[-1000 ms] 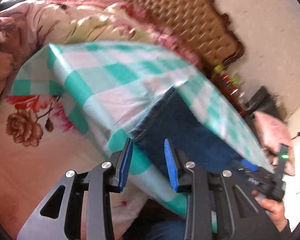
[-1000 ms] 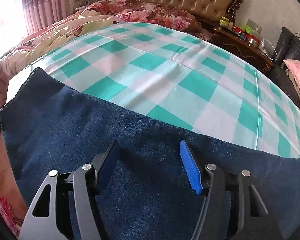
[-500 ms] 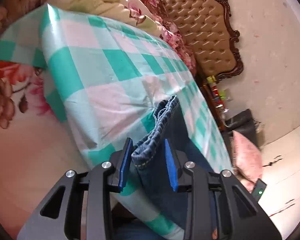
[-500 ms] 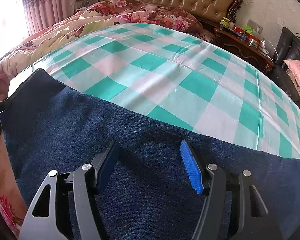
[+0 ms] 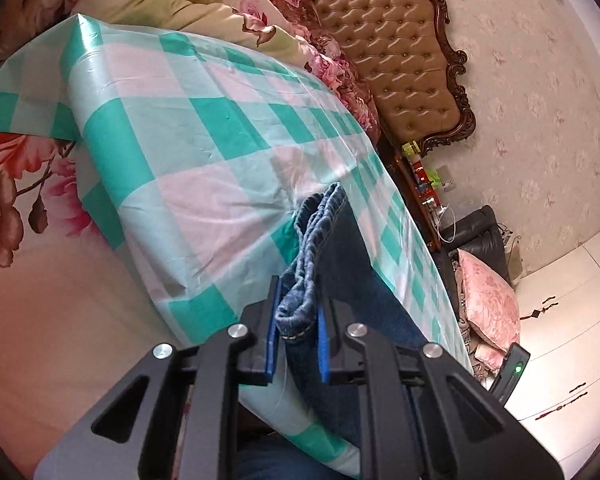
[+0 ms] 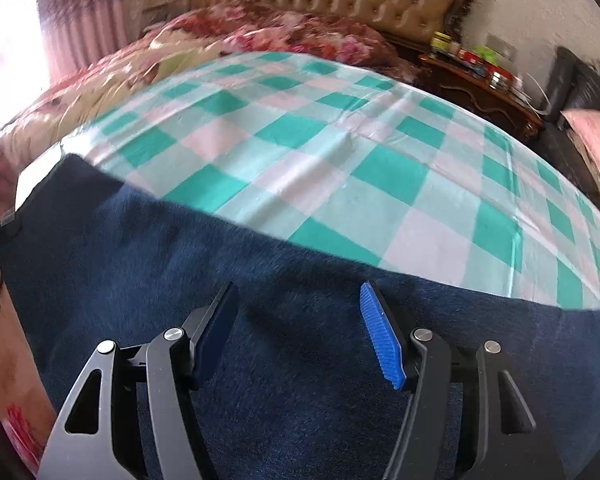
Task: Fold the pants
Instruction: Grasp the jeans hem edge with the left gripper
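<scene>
Between the blue pads of the left gripper sits the stitched hem edge of the dark blue denim pants; the jaws have just been closing and now pinch that bunched edge from both sides. From the pinch the gathered denim runs straight ahead of the fingers and slightly right, standing on edge above the green-and-white checked cloth. That cloth spreads ahead and to the left of the gripper, its near corner drooping over a pink floral bedsheet down to the left. Farther ahead lies a rumpled floral quilt, then a tufted tan headboard with a carved dark frame. The right gripper hangs with its jaws spread wide, the pads apart over the pants, which lie flat and broad directly under and ahead of it; whether the fingertips touch the fabric I cannot tell. Beyond the pants' far edge the checked cloth stretches ahead, and a cluttered wooden nightstand stands far ahead to the right.
</scene>
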`<move>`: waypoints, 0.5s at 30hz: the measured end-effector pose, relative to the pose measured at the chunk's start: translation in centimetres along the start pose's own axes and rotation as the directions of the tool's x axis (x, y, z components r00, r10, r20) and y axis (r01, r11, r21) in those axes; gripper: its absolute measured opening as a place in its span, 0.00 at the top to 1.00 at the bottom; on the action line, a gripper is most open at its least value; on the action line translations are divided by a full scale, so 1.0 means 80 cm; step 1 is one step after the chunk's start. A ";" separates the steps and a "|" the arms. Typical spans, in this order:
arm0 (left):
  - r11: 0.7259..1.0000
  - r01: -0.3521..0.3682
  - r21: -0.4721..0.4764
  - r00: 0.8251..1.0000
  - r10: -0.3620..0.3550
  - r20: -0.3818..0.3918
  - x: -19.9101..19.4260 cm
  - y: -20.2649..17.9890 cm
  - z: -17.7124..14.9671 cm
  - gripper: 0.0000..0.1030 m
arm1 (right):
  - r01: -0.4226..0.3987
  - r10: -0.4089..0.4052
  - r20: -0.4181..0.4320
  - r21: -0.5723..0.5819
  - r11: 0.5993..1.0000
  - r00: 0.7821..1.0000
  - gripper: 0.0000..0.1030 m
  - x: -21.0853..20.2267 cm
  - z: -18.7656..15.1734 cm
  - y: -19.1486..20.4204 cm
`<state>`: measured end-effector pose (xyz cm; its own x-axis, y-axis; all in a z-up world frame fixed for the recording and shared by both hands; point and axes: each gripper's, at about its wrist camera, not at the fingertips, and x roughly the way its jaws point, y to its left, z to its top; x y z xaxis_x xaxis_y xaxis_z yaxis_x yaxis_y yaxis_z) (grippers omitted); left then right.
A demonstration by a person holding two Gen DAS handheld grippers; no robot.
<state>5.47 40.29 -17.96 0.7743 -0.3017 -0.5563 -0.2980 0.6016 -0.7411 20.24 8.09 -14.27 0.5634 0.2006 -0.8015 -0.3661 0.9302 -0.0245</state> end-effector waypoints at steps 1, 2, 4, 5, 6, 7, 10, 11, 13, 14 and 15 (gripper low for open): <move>1.000 -0.001 0.001 1.000 0.001 0.000 0.000 0.000 0.000 0.85 | 0.005 -0.005 -0.004 0.009 1.000 1.000 0.42 0.002 0.002 -0.001; 1.000 -0.005 0.001 1.000 0.005 -0.001 0.000 0.000 0.000 0.85 | 0.009 -0.009 -0.019 0.001 1.000 1.000 0.42 0.007 0.004 0.000; 1.000 -0.008 0.006 1.000 0.008 -0.001 -0.001 0.000 -0.001 0.85 | 0.021 -0.021 -0.019 -0.024 0.999 1.000 0.41 0.013 0.006 0.003; 1.000 -0.008 0.010 1.000 0.008 0.000 -0.001 -0.001 0.000 0.85 | 0.023 -0.024 -0.021 -0.025 0.999 1.000 0.40 0.015 0.008 0.003; 1.000 -0.008 0.012 1.000 0.008 0.000 -0.002 -0.002 0.000 0.85 | 0.021 -0.021 -0.024 -0.022 1.000 0.999 0.40 0.016 0.010 0.003; 1.000 -0.008 0.013 1.000 0.008 0.001 -0.001 -0.002 0.001 0.85 | 0.018 -0.019 -0.027 -0.019 1.000 0.999 0.40 0.017 0.012 0.002; 1.000 -0.010 0.015 1.000 0.010 0.002 -0.001 -0.003 0.001 0.86 | 0.014 -0.015 -0.026 -0.010 1.000 1.000 0.40 0.011 0.010 0.000; 1.000 -0.012 0.017 1.000 0.012 0.003 -0.001 -0.003 0.001 0.86 | 0.011 -0.011 -0.023 -0.003 1.000 1.000 0.40 0.007 0.010 -0.001; 1.000 -0.010 0.009 1.000 0.010 0.001 -0.002 -0.003 0.002 0.86 | 0.008 -0.007 -0.029 0.024 1.000 1.000 0.40 -0.004 0.007 -0.005; 1.000 -0.010 0.009 1.000 0.010 0.002 -0.002 -0.003 0.002 0.86 | 0.002 -0.001 -0.030 0.034 0.999 1.000 0.40 -0.008 0.006 -0.007; 1.000 -0.010 0.010 1.000 0.010 0.003 -0.003 -0.004 0.003 0.86 | -0.008 0.009 -0.030 0.042 0.999 1.000 0.40 -0.013 0.004 -0.009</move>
<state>5.54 40.36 -17.51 0.7727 -0.2937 -0.5628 -0.3004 0.6118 -0.7318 20.14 7.32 -13.22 0.5376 0.1994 -0.8193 -0.3391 0.9407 0.0065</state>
